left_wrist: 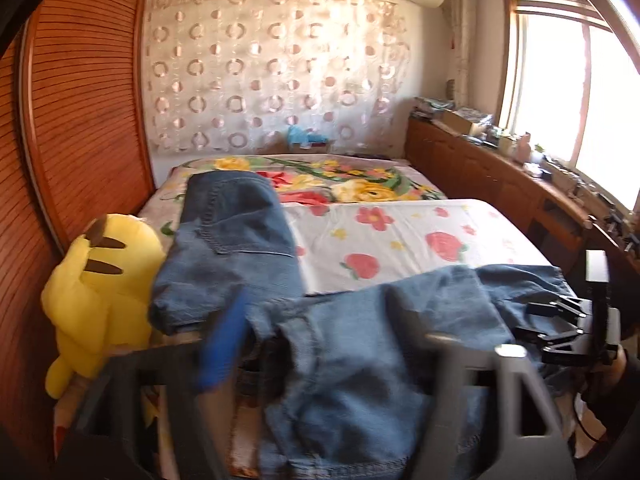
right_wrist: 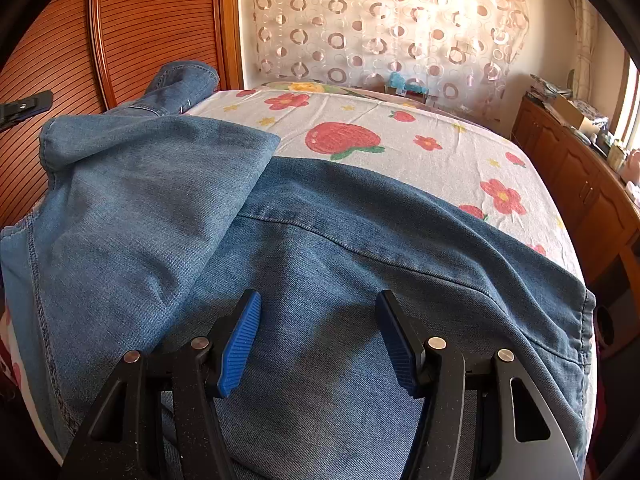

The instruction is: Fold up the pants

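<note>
1. Sprawling across the near end of a bed (right_wrist: 400, 120) dressed in a strawberry-and-flower sheet, the blue denim pants (right_wrist: 320, 248) are only partly folded — one section is turned back over the rest, while another stretch trails away toward the wooden slatted wall (right_wrist: 152, 20).

2. Judged from how the cloth lies, the task looks to be at an early-to-middle stage: a first turn-over seems made, but the long leg has yet to be brought in, and the final compact bundle has not been formed.

3. The denim appears soft and mid-weight, faded in patches, with pale stitched seams and a hem edge at the right; shallow wrinkles run through the top layer, so smoothing is probably still needed.

4. The right gripper (right_wrist: 318, 340) hovers over the pants with its blue-padded fingers (right_wrist: 240, 340) moderately apart; fabric lies beneath the gap, and the pads do not appear to pinch it.

5. The left gripper (left_wrist: 316, 344) is heavily blurred in its own view — its fingers stand wide and nothing seems caught between them, though the blur leaves some doubt.

6. A yellow plush toy (left_wrist: 96, 292) sits at the bed's left edge, just beside the far stretch of denim.
</note>
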